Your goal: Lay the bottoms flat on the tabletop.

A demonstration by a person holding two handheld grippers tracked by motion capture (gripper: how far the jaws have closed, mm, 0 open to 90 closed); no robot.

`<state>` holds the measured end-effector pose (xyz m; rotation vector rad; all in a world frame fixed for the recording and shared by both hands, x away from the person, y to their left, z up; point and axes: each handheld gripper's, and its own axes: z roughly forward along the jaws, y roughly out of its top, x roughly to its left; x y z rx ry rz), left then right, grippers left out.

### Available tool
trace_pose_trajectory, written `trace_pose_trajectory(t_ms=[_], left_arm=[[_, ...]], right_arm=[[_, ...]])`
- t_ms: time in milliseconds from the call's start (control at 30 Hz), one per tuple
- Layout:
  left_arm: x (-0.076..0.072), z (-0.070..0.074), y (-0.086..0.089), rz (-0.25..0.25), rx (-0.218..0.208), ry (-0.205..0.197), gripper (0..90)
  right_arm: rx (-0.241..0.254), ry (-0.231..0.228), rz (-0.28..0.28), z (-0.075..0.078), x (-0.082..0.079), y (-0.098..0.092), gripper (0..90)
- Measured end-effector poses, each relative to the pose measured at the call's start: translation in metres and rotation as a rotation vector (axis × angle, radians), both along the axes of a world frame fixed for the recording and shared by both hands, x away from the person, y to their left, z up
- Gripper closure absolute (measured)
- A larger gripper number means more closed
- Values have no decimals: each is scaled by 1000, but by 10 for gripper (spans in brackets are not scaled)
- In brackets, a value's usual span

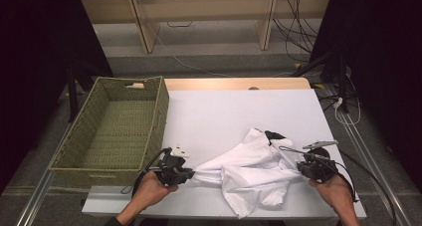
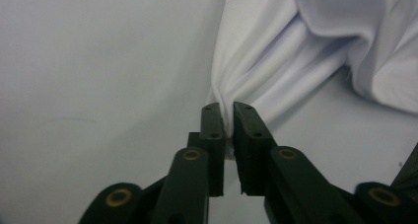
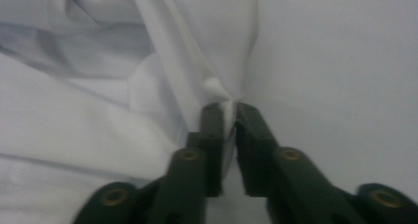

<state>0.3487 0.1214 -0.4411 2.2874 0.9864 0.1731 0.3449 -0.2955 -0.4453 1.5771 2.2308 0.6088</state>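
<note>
I see a white worktop with a strip of pale wood showing along its far edge. On its left side sits a green woven basket with handle cutouts, its near left corner reaching past the worktop's edge. On the near right part lies a crumpled white garment with a dark collar patch at its far side, one part drawn out leftward along the surface, its near edge close to the worktop's front.
</note>
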Motion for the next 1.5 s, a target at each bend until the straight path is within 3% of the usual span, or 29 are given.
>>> trace_pose_trajectory(t_ms=[67,167,400,567,633,667,700,733,767,800,833,933,1000,1133,1267,1433,1500], left_arm=[[7,7,-6,4,-17,-13,697],[20,11,-20,7,-22,-17,581],[48,-1,-53,-7,27,37,473],[64,-17,-62,-9,44,107,486],[66,-22,-64,-31,42,142,574],[65,-23,-64,-39,47,135,668],[63,-23,-64,-36,78,100,823],[61,-23,-64,-42,100,85,894],[60,-22,-63,-51,97,94,894],[58,-21,-61,-59,93,93,898],[55,-20,-59,-65,92,87,898],[48,-16,-50,-71,89,71,900],[40,-13,-42,-73,80,61,900],[23,-8,-21,-55,60,36,900],[6,-8,-6,-65,65,42,900],[-7,-18,5,-85,91,75,900],[-11,-19,7,-88,100,78,900]], right_arm=[[35,-41,5,7,0,2,570],[78,-107,28,16,3,12,461],[88,-115,67,13,10,24,390],[89,-99,76,8,15,32,368],[75,-90,89,5,18,36,362],[65,-85,92,4,19,39,363],[43,-83,97,2,21,42,367],[-16,-78,91,-3,26,48,439],[-16,-78,91,-3,26,48,439],[-64,-81,64,-6,31,49,589],[-64,-81,64,-6,31,49,589],[-92,-88,41,-7,35,46,805],[-83,-95,36,-3,32,43,868],[-36,-107,37,4,25,36,876],[15,-120,13,12,13,23,877],[23,-108,-27,13,8,12,877],[3,-96,-46,10,7,7,877]])
